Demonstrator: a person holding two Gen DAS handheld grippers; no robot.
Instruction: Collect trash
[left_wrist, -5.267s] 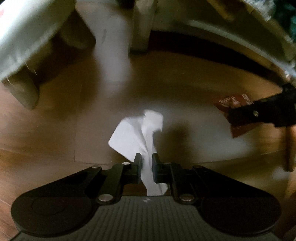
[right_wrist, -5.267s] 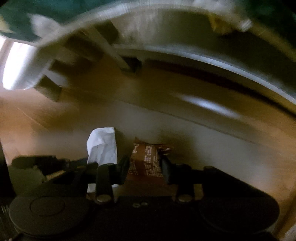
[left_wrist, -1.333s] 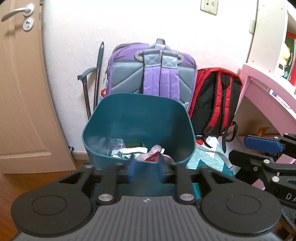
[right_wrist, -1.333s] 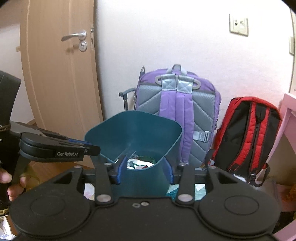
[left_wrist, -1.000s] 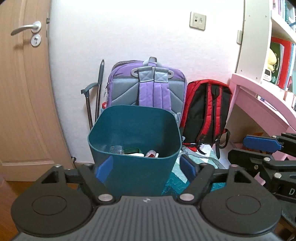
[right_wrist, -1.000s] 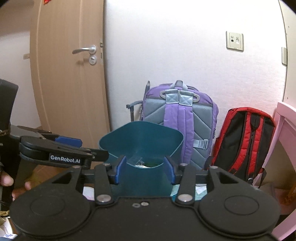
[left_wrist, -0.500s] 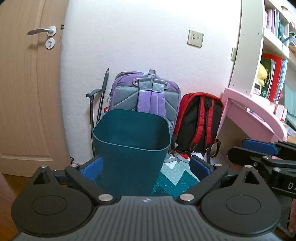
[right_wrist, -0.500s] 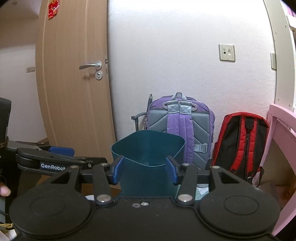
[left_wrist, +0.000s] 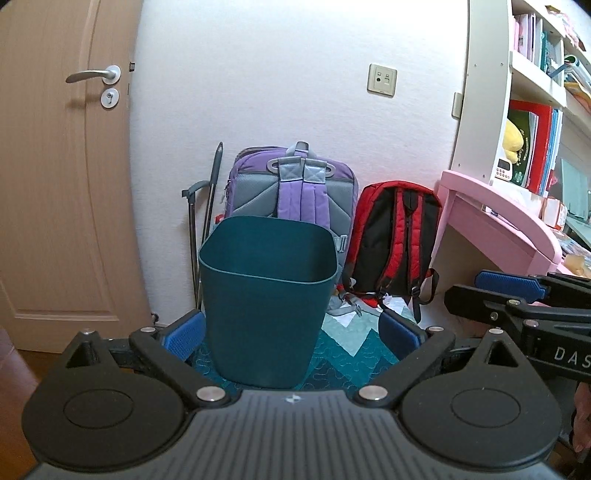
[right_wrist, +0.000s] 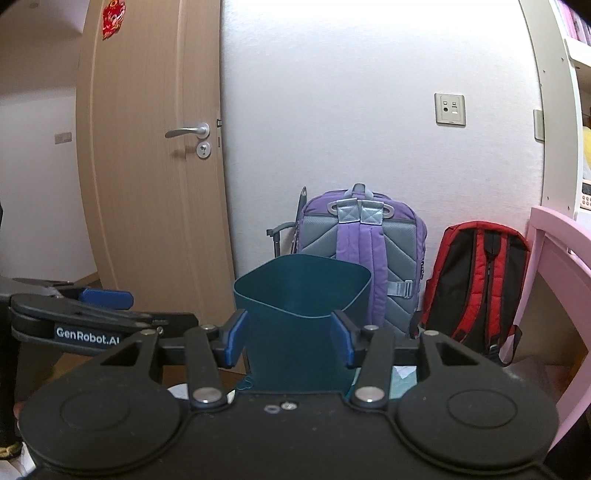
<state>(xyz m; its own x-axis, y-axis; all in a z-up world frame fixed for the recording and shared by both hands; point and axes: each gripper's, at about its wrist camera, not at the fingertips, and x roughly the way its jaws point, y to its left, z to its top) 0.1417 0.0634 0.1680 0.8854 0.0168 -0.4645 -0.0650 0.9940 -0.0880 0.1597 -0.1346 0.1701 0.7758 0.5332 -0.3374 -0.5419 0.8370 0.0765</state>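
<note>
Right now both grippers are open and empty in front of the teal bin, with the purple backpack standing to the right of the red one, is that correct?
Not quite. The purple backpack stands to the left of the red backpack, as both wrist views show. The rest holds: the left gripper and right gripper are open and empty in front of the teal bin.

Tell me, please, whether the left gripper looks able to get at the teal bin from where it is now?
Probably yes: the left gripper is open and empty, the bin stands straight ahead between its fingers, and nothing lies between them.
</note>
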